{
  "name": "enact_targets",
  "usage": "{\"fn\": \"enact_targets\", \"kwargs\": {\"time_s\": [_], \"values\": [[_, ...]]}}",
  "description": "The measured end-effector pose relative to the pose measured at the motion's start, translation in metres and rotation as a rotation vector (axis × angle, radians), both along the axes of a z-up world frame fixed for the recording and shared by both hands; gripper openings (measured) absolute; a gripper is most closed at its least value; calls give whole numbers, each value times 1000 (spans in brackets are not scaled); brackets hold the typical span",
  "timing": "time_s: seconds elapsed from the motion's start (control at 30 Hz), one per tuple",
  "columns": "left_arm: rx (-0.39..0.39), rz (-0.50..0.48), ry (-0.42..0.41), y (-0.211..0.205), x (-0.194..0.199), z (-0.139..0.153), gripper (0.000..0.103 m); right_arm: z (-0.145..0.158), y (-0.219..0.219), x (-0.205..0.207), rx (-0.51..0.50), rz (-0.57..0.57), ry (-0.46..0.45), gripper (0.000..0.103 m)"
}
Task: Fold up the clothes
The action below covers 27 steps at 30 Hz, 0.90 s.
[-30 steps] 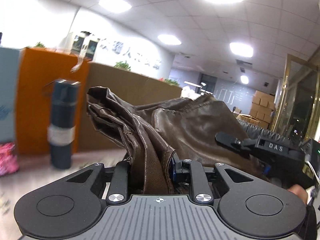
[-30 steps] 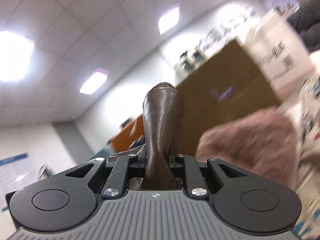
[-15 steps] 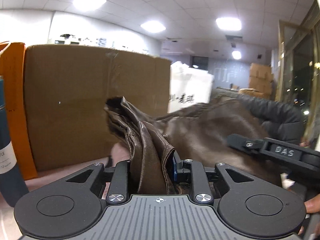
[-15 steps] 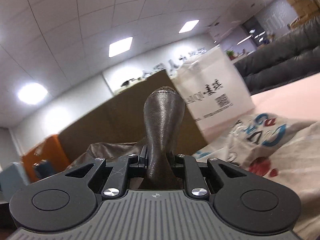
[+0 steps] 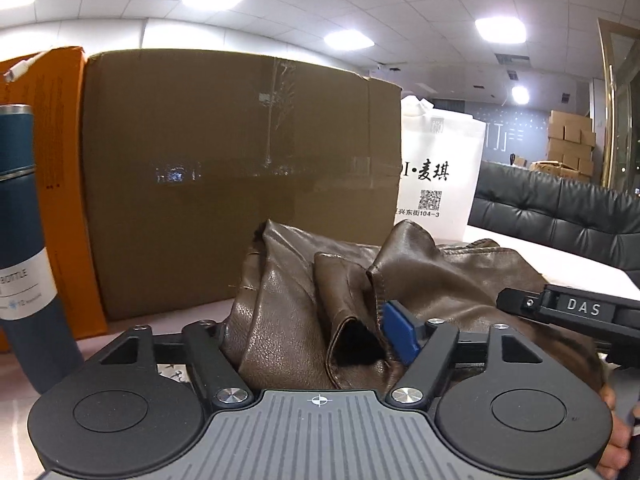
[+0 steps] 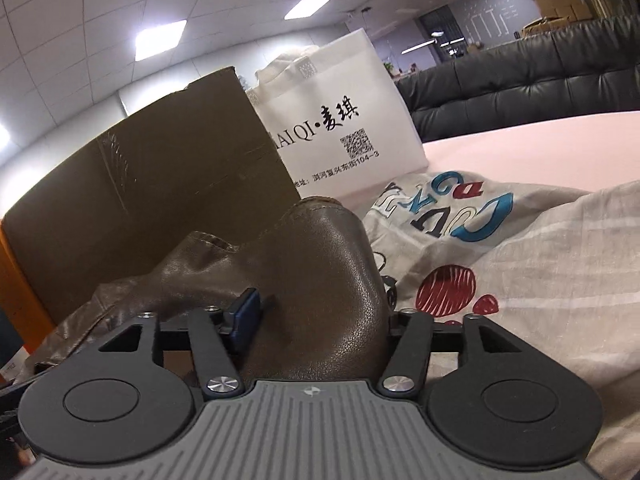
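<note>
A brown leather garment (image 5: 304,304) lies bunched low on the pink table, filling the space between my left gripper's (image 5: 320,336) spread jaws; a blue pad (image 5: 400,336) shows bare beside the loose leather. In the right wrist view the same garment (image 6: 320,280) rests between my right gripper's (image 6: 316,316) wide-open jaws, with a blue pad (image 6: 246,312) free at the left. The right gripper's black body (image 5: 576,308) shows at the right of the left wrist view.
A big cardboard box (image 5: 240,184) stands close behind the garment, with an orange box (image 5: 52,152) and a dark blue bottle (image 5: 24,248) at the left. A white shopping bag (image 6: 340,128) stands behind. A printed light cloth (image 6: 500,248) lies right. A black sofa (image 5: 560,216) is beyond.
Both grippers came down from a raised hold toward the table and their jaws opened wide. The leather garment, gripped tight before, now lies slack between the jaws.
</note>
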State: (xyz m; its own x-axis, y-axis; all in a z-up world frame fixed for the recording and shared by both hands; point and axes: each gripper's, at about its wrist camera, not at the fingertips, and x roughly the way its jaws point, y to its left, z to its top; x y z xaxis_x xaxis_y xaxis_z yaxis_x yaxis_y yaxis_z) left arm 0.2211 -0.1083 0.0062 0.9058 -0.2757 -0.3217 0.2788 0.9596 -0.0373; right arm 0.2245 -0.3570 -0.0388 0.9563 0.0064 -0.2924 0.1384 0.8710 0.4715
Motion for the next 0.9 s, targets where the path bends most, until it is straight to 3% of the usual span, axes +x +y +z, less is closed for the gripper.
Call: {"fn": "enact_targets", "kwargs": {"time_s": [0.03, 0.07, 0.2, 0.27, 0.4, 0.5, 0.67, 0.9], "values": [[7, 4, -7, 0, -2, 1, 80, 0, -3, 0, 20, -12, -1, 81], [21, 13, -19, 1, -3, 2, 86, -1, -6, 1, 40, -24, -2, 88], [73, 39, -57, 4, -21, 10, 90, 6, -12, -14, 120, -30, -71, 103], [89, 47, -74, 9, -36, 14, 99, 10, -12, -29, 116, -58, -164, 103], [78, 75, -108, 15, -56, 21, 101, 18, -4, -57, 36, -128, -308, 103], [78, 90, -129, 25, -72, 27, 103, 26, 6, -76, -3, -131, -355, 103], [62, 108, -133, 50, -101, 32, 103, 41, 40, -102, -30, 26, -329, 103], [-22, 162, -90, 84, -132, 24, 103, 32, 100, -135, -75, 93, -95, 103]]}}
